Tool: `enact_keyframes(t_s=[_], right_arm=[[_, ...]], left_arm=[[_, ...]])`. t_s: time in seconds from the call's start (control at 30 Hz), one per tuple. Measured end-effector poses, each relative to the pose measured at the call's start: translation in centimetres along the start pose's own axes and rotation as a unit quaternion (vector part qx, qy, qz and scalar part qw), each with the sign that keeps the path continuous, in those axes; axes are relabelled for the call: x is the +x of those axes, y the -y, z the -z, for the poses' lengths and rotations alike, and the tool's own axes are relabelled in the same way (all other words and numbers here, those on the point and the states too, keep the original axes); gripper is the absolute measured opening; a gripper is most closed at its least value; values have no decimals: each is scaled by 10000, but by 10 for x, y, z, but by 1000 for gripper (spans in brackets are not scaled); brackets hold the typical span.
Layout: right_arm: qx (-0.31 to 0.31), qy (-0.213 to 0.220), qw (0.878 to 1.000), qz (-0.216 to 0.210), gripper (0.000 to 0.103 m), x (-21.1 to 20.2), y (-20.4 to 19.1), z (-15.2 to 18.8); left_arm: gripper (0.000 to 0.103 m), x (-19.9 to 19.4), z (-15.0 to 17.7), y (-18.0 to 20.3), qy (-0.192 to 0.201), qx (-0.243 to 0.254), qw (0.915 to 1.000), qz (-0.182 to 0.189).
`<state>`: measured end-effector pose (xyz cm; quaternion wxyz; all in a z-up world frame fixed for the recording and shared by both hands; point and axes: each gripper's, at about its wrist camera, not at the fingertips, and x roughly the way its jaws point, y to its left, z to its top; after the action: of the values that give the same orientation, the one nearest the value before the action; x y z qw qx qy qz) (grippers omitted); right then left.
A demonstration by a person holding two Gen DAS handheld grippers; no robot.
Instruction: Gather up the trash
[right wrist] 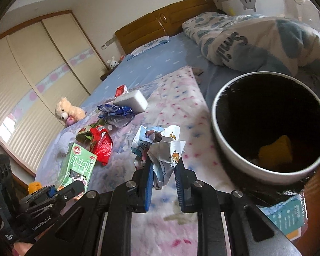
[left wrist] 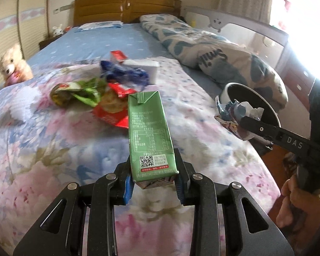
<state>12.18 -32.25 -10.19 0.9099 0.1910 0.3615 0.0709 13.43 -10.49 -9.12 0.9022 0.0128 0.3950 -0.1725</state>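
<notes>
The left tool (left wrist: 153, 183) grips a green milk carton (left wrist: 149, 132) at frame centre, above the bed (left wrist: 53, 149). The right tool (right wrist: 164, 181) pinches a crumpled wrapper (right wrist: 160, 147), left of the bin (right wrist: 271, 123); more wrappers (left wrist: 96, 91) lie upper left.

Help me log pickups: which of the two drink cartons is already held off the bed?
The green milk carton, clamped in the left tongs; the small red carton lies on the bed.
</notes>
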Motion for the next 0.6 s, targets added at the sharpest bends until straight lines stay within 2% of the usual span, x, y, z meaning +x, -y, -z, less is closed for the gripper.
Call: enact_keyframes(t_s=[0.6], right_arm=[[332,413,9981,324,19,-51,45,-1]], left_arm=[[29,11,-26,67,27,606,9977,290]])
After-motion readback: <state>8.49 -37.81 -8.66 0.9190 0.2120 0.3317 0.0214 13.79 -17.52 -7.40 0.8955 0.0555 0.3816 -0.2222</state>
